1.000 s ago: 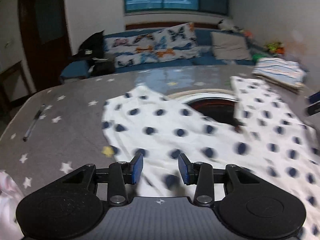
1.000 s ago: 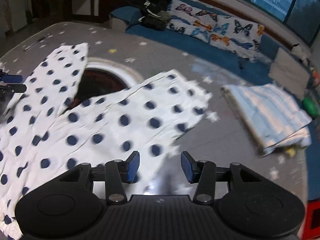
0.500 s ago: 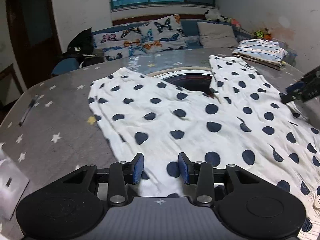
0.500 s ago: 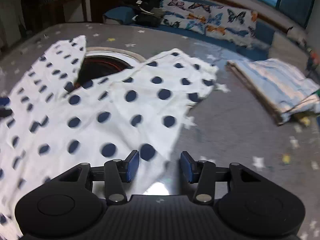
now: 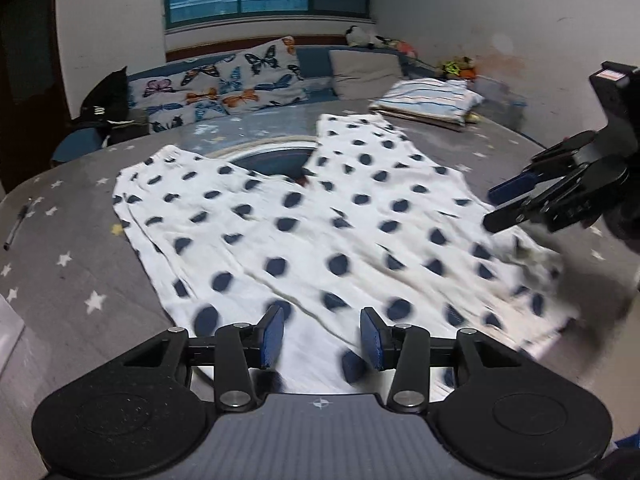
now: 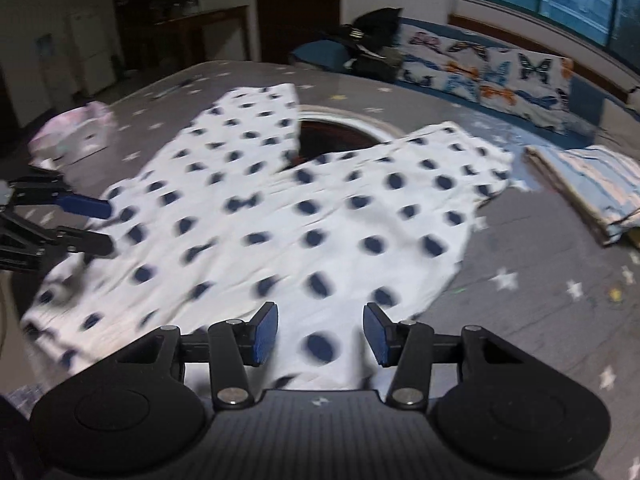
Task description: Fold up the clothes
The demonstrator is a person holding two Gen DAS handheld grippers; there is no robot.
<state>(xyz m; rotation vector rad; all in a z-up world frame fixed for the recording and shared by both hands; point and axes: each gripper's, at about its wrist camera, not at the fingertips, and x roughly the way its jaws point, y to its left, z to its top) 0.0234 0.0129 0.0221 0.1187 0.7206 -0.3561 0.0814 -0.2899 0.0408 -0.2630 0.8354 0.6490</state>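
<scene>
Progress: By my reading the fold has not begun; the polka-dot garment (image 5: 320,232) lies spread flat, nothing doubled over yet.
Done already: a folded striped cloth (image 6: 592,192) sits well off to the right of my right gripper (image 6: 320,334), apart from the dotted one; I take it as finished.
Left to do: take hold of the near hem, bring it over, square it up; a pink garment (image 6: 72,132) far to the left looks unfolded too.
Left gripper (image 5: 322,336): jaws spread and they have just been opening a little; the near hem lies under the gap, nothing pinched.
Right gripper: jaws spread, pads clear of the cloth, the hem just ahead and below.
Where the garment is: straight in front of both grippers on the grey star-print table (image 5: 80,240), its two far parts running away from me, a round dark opening (image 6: 336,136) showing between them.
Look: white, navy dots, thin and soft, a few shallow creases; the edges are blurred.
</scene>
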